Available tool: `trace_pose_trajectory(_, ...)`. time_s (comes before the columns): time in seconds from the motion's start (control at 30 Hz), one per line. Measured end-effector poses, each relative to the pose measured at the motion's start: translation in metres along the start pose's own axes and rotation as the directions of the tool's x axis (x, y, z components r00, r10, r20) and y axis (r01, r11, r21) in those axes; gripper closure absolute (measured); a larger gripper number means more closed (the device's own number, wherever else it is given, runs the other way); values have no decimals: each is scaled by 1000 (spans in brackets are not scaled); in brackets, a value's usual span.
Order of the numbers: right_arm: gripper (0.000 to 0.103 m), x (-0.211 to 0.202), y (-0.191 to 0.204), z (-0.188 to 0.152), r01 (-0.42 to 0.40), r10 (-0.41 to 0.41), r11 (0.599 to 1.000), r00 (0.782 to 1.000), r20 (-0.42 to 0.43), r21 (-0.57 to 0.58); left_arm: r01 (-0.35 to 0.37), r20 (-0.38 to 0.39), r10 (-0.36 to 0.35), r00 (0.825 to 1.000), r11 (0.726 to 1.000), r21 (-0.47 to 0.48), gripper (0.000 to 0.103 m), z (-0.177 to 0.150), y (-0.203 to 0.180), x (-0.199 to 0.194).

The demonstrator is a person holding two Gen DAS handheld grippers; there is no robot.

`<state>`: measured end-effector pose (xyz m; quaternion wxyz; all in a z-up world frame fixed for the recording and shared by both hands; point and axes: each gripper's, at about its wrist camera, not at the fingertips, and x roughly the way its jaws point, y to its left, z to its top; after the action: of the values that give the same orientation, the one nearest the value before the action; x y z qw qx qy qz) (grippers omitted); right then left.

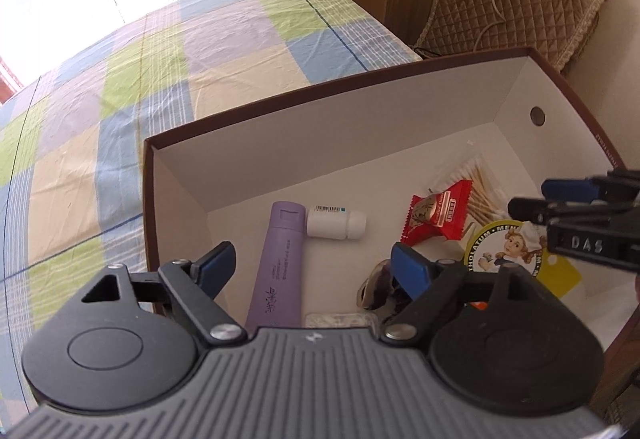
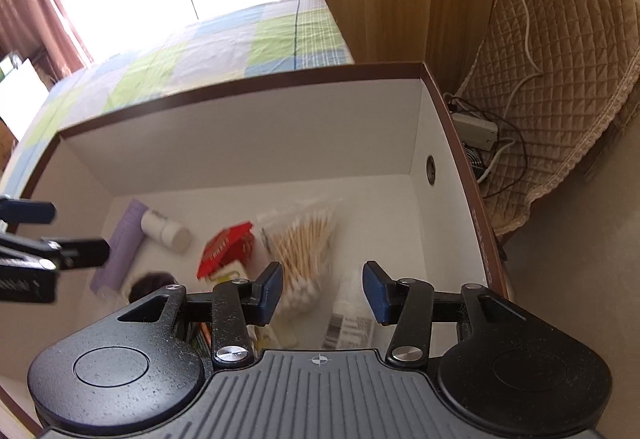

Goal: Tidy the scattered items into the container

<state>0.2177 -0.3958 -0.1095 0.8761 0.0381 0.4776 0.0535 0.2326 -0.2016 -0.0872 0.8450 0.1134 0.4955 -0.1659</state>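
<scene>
Looking through the left wrist view: left gripper (image 1: 314,267) hangs over the near-left part of the box (image 1: 280,131), jaws spread wide, nothing between them. Inside the box, relative to its left wall: purple tube (image 1: 280,259) lies nearest, lengthwise; white bottle (image 1: 336,224) on its side touches the tube's far end; red sachet (image 1: 438,215) sits further right, over the edge of the swab bag (image 1: 478,187). Round yellow tin (image 1: 508,253) is just right of the sachet. A dark shiny item (image 1: 374,289) sits partly hidden behind the right finger; can't tell what it is. Right gripper (image 1: 576,215) pokes in over the box's right wall. Box rests on a checked sheet (image 1: 160,79).

Right wrist view: right gripper (image 2: 323,291) hovers over the box (image 2: 240,143) near its right wall, jaws apart, empty. Below it, swab bag (image 2: 304,243) and a clear packet with a barcode label (image 2: 350,327). Toward the left wall: sachet (image 2: 228,247), blurred, then bottle (image 2: 166,231), then tube (image 2: 122,243). Left gripper (image 2: 52,235) enters at the left wall; its opening isn't readable from here.
</scene>
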Motion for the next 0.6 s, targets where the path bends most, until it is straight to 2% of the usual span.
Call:
trace_pose_trajectory(0.17, 52, -9, -1, -6, -10, 10, 1000, 1000, 11, 20, -15, -3, 15, 1000, 999, -33, 14, -6, -2, -10)
trace_pose_trajectory(0.6, 52, -32, 2, -16, -24, 21, 999, 998, 54, 41, -64, 25, 64, 998, 998, -29, 12, -21, -13, -35)
